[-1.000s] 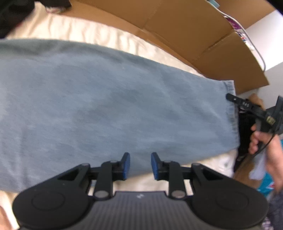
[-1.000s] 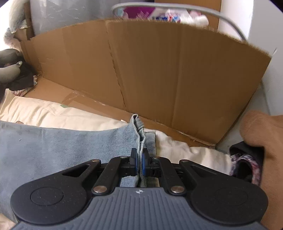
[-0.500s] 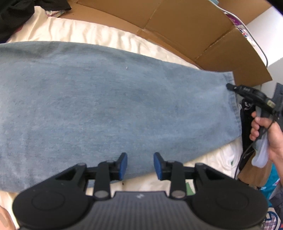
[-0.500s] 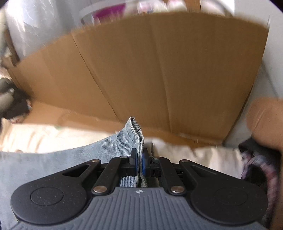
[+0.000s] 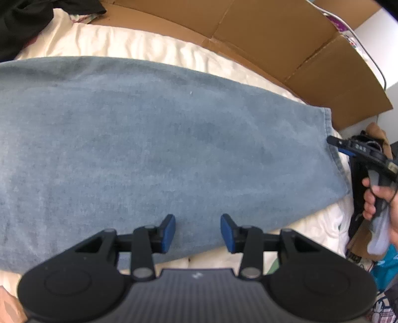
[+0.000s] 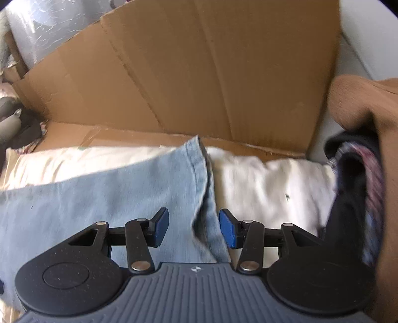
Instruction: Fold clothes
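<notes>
A light blue denim garment [image 5: 159,149] lies flat across a cream sheet [image 5: 154,49], long side running left to right. My left gripper [image 5: 197,232] hovers open over its near edge, nothing between the pads. The right gripper [image 5: 334,144] appears at the garment's right hem, held by a hand [image 5: 378,201]. In the right wrist view the right gripper [image 6: 194,229] stands open, with the denim hem [image 6: 201,179] lying loose between its blue pads [image 6: 227,231].
Flattened cardboard [image 6: 199,74] stands as a wall behind the sheet [image 6: 268,183]. Dark clothing [image 5: 32,20] is piled at the far left. A brown sleeve [image 6: 368,119] and patterned dark fabric [image 6: 358,174] crowd the right side.
The right gripper was shut on the denim hem and has opened, letting the hem drop onto the sheet. The left gripper's fingers have spread wider.
</notes>
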### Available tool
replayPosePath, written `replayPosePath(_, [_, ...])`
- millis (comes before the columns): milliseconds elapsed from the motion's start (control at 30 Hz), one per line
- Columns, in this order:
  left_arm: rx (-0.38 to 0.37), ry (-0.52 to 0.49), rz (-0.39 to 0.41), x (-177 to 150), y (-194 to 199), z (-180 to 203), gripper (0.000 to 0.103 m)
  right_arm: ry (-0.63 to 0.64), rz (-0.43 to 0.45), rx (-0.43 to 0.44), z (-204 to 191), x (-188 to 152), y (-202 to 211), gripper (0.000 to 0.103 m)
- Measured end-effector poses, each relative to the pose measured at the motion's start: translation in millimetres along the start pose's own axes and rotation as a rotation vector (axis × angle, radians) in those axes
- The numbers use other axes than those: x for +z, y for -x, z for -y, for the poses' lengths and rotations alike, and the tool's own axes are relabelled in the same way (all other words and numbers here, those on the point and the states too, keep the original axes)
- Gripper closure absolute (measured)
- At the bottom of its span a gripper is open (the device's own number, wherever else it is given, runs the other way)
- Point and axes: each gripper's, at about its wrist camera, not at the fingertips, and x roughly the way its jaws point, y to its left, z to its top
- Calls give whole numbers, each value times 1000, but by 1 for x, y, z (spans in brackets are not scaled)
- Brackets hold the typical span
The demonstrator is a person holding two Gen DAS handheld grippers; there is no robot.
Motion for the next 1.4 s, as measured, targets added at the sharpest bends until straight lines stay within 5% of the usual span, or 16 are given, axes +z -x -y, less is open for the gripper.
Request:
replayPosePath(267, [23, -19, -27, -8, -8, -5, 59, -7, 99, 3, -18, -51, 79, 51])
replayPosePath(667, [114, -29, 42, -6, 42, -54, 54, -12, 16, 76, -49, -104, 98, 51])
replayPosePath(900, [268, 60, 141, 8, 83, -129, 50, 53, -6, 80, -66, -101, 94, 50])
replayPosePath(1200, [589, 110, 291, 40, 145, -251, 47, 107, -34, 72, -84, -97, 87, 46])
replayPosePath(1400, [662, 141, 317, 53, 160, -303, 47, 134, -68, 83, -97, -101, 87, 40])
